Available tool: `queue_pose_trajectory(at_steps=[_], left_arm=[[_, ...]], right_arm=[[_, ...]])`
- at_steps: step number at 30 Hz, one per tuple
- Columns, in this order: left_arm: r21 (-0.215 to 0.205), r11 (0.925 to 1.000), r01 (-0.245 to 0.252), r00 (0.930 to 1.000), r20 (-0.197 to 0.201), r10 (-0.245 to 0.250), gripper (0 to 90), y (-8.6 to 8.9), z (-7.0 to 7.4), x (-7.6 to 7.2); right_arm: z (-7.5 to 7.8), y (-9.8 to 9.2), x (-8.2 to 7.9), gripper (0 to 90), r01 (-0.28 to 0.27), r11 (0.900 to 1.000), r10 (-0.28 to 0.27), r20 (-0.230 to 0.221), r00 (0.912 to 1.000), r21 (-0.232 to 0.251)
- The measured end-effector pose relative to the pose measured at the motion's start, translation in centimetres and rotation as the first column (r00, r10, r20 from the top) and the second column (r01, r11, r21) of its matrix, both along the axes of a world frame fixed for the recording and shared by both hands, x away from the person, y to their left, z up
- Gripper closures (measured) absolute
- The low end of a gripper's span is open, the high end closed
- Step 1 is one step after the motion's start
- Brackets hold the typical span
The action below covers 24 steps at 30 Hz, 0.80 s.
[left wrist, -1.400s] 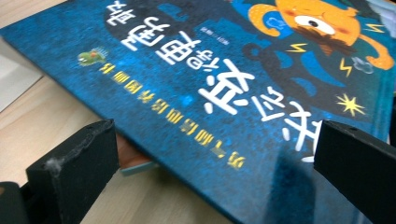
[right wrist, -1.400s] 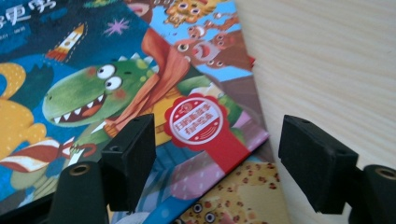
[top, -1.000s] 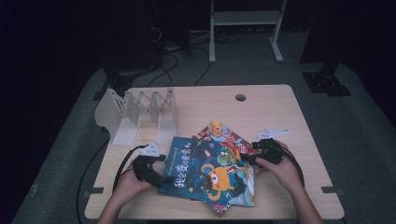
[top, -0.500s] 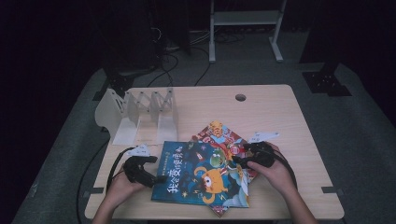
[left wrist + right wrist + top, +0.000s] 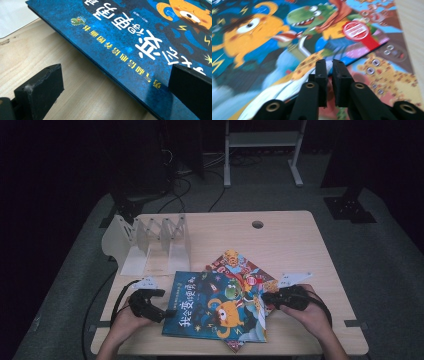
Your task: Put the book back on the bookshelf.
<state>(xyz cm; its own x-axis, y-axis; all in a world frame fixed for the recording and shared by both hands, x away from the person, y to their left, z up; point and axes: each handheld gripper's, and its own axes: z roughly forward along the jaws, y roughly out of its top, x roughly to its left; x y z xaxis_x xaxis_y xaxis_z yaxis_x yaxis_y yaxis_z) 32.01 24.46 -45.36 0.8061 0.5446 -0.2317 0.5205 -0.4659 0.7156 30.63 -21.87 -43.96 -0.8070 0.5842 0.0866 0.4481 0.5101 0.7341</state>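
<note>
Hands enter from the table's near edge, each holding a black gripper. The left gripper (image 5: 159,312) sits at the left edge of a blue picture book (image 5: 217,305), which lies flat near the front of the wooden table (image 5: 290,240). In the left gripper view its jaws stand wide apart, one over bare wood and one over the cover's corner, and they clamp nothing. The right gripper (image 5: 266,298) points at the blue picture book's right edge; its jaws have just been closing and now stand almost together with only a thin slit between them. Whether they pinch a page edge cannot be told. A second picture book (image 5: 240,267) lies partly under the blue one, angled toward the table's middle. Farther back on the left stands a white folding book rack (image 5: 150,242). Beyond it, a round cable hole (image 5: 257,224) sits near the far edge.
</note>
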Motion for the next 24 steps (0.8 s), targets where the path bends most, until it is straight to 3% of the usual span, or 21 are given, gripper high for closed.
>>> queue_pose_trajectory(at_steps=[11,24], left_arm=[[-0.025,0.9997,0.006,0.9999,-0.014,-0.006,0.0,0.3,-0.3,0.3],[-0.057,0.9982,-0.018,0.9989,-0.043,0.015,0.0,1.2,-0.7,0.8]], right_arm=[[-0.2,-0.1,0.0,88.6,-0.050,0.999,0.050,-0.018,0.9986,-0.003],[-0.5,2.1,0.0,88.6,-0.101,0.995,0.101,-0.028,0.9945,-0.002]])
